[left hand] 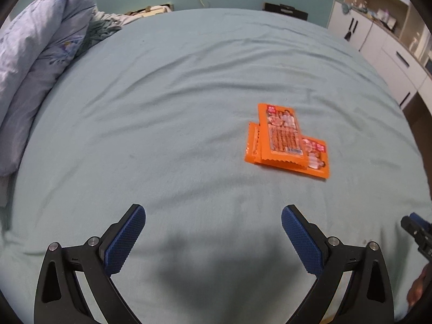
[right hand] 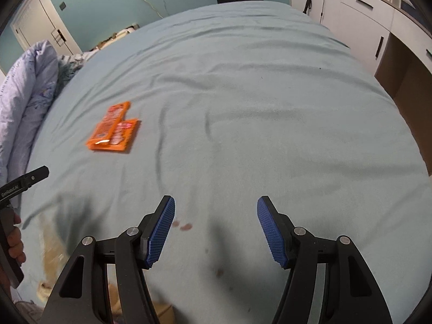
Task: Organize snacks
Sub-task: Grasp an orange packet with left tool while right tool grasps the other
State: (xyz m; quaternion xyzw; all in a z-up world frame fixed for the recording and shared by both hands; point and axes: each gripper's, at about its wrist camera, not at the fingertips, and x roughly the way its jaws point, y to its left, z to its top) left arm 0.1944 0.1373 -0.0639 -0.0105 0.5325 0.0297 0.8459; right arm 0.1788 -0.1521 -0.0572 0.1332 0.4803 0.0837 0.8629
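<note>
Snack packets: two flat orange snack packets (left hand: 287, 141) are seen lying overlapped on the blue bedsheet (left hand: 175, 102), the upper one partly covering the lower.
Long axis: the upper packet is laid lengthwise from near to far; the lower packet is crossed beneath it, running left to right.
Left gripper: the left gripper (left hand: 213, 235) is held spread wide, nothing between its pads, above bare sheet.
Right gripper: the right gripper (right hand: 216, 229) is likewise held spread and empty.
Bearing: from the left gripper the packets lie ahead and to the right; from the right gripper, far ahead and to the left.
Nearer hand: the left is judged nearer.
Surroundings: a bunched quilt (left hand: 35, 62) is piled at the far left, well apart from the packets.
</note>
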